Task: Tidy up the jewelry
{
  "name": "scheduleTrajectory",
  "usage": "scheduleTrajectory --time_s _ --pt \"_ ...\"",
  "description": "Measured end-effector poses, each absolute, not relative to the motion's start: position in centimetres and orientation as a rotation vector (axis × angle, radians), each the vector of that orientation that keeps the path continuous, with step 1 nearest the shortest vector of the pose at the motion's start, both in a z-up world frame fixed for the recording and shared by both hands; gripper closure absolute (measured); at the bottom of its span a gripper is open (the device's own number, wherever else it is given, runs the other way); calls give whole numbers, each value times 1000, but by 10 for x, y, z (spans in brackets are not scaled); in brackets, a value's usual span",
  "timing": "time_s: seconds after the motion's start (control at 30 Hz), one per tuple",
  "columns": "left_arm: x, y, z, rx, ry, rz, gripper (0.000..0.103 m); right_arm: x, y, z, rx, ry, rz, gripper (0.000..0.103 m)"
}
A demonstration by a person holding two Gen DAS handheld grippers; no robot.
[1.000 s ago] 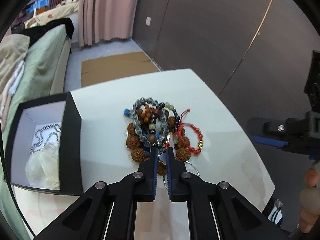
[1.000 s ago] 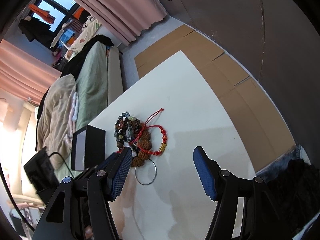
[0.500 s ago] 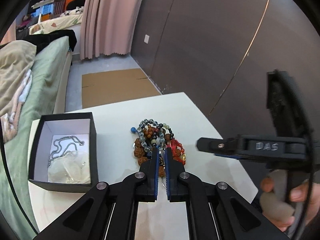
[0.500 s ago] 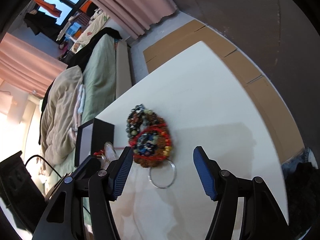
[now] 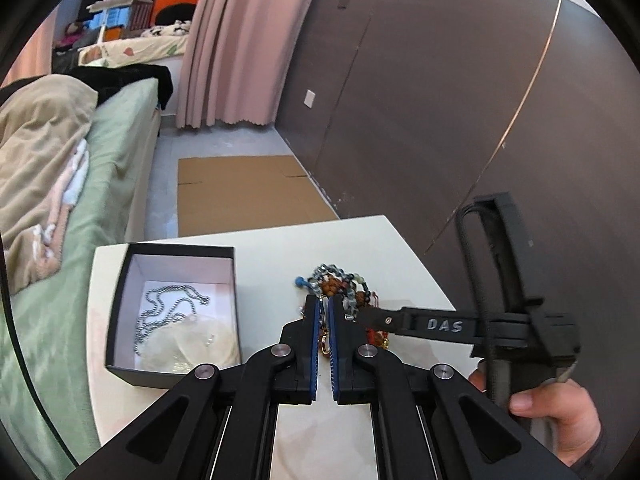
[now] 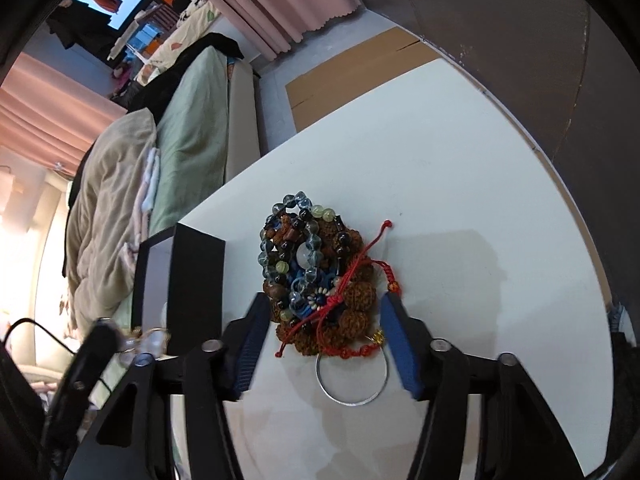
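Left hand-held gripper (image 5: 325, 312) clenched on a small gold-toned clasp piece (image 5: 325, 342), lifted above the white tabletop (image 5: 260, 256); exactly what it is cannot be told. Right hand-held gripper (image 6: 322, 340) released, blue pads spread wide, straddling the near end of the tangled heap of glass and brown seed bead bracelets with red cord (image 6: 316, 272). Heap lying straight ahead of that gripper, long axis running near to far, thin silver ring (image 6: 352, 378) at its near edge. Open black box with white lining (image 5: 176, 304) to the left of the heap, holding a silver chain necklace (image 5: 164, 312). Right gripper nearer the heap, left nearer the box; likely next a carry leftward to the box.
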State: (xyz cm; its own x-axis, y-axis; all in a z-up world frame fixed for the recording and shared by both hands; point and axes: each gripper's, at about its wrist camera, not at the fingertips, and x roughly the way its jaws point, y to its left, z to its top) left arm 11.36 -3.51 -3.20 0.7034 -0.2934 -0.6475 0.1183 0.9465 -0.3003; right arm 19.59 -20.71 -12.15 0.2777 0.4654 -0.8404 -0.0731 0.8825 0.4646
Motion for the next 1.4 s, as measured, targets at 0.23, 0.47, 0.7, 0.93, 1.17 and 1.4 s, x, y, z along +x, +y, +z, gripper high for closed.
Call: scheduleTrajectory --time_s 0.23,0.47,0.7,0.93,1.17,1.4 --pt "108 -21 -27 -263 735 -204 99 197 -212 -124 338 1229 317 93" --pt "101 -5 -23 -277 717 -167 99 187 -214 -104 365 1153 360 95" --pt "95 13 -21 -287 703 -124 99 171 -204 -71 449 1030 483 95" --pt "98 26 -24 -314 705 -94 99 160 -176 -49 487 929 603 95" --pt "105 47 -21 -369 696 -14 96 159 -145 -44 514 903 701 96" --pt "94 72 -13 -452 623 29 32 163 -123 -47 513 912 743 96"
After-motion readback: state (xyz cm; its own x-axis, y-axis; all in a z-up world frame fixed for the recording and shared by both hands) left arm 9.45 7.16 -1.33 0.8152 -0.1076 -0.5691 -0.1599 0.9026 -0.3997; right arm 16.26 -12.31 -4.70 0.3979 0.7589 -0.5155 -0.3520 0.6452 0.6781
